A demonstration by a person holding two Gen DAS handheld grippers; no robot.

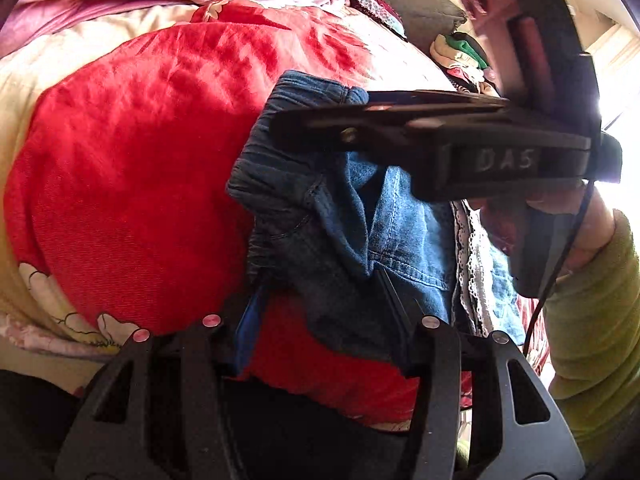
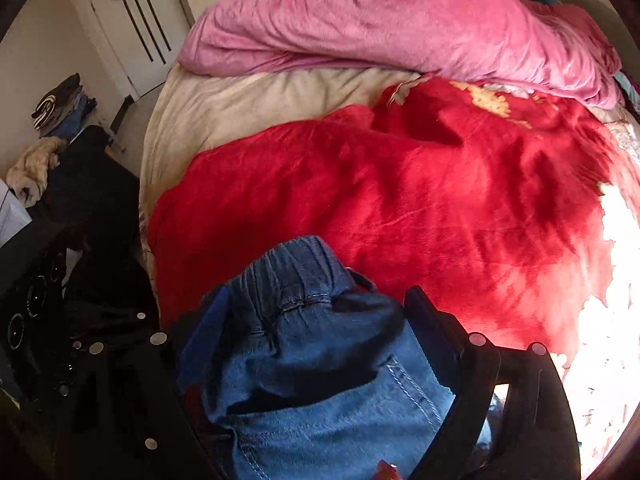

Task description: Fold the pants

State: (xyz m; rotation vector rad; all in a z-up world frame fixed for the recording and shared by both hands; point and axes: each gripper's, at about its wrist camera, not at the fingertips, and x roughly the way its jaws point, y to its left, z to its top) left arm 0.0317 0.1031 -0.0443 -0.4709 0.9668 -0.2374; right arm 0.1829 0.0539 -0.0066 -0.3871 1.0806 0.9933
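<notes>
The pants (image 1: 320, 216), blue denim with a gathered elastic waistband, pale topstitching and a lace-trimmed edge, lie bunched at the near edge of a bed covered by a red plush blanket (image 1: 140, 180). In the left wrist view they sit at centre, spreading toward 4 o'clock.

The left gripper (image 1: 324, 312) has its two black fingers at 6 o'clock, one on each side of a denim fold. The fabric sags between them, and whether the pads actually press it I cannot tell.

The right gripper (image 2: 308, 344) shows in its own view with fingers spread wide at 7 and 5 o'clock, the waistband heaped loosely between them and bulging up toward 12 o'clock. In the left view its black body crosses over the pants from 3 o'clock, held by a hand (image 1: 576, 236) in an olive-green knitted sleeve (image 1: 596, 320).

Beyond the red blanket, a cream fleece sheet (image 2: 240, 108) runs toward 10 o'clock, and a crumpled pink blanket (image 2: 400, 24) is piled at 12 o'clock. No containers are visible; loose clothes (image 2: 60, 108) are stacked at 9 o'clock beside a white door (image 2: 132, 20).
</notes>
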